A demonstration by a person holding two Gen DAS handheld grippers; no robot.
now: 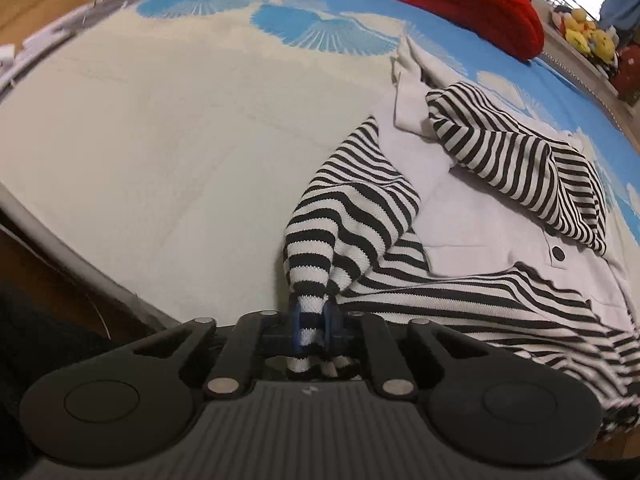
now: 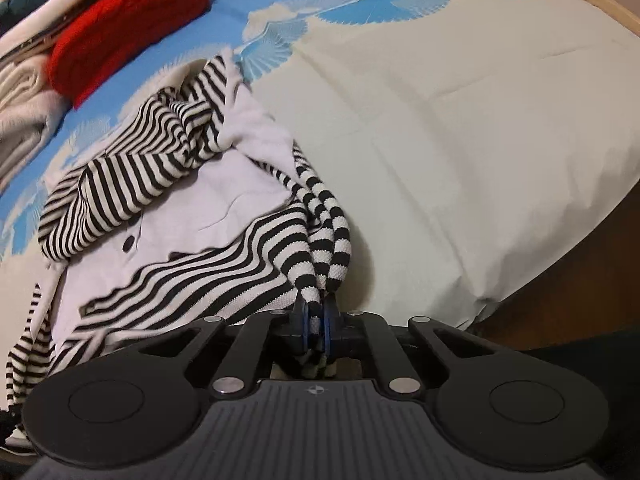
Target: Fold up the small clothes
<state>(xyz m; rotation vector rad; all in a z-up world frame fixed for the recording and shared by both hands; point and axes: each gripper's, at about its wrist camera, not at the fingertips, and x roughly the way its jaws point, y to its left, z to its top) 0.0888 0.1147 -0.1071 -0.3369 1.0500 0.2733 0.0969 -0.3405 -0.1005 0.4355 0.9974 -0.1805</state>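
A small black-and-white striped garment with white panels and dark buttons (image 1: 472,208) lies crumpled on the bed sheet (image 1: 160,152). My left gripper (image 1: 311,322) is shut on a bunched striped edge of the garment near the bed's front edge. In the right wrist view the same striped garment (image 2: 192,216) spreads to the left, and my right gripper (image 2: 315,322) is shut on another bunched striped edge of it. Both held parts are lifted slightly off the sheet (image 2: 460,140).
A red knitted item (image 1: 464,4) lies at the far side of the bed; it also shows in the right wrist view (image 2: 124,28) beside folded pale clothes (image 2: 20,108). The bed's edge (image 1: 72,252) drops to a wooden floor. Yellow toys (image 1: 588,36) sit far right.
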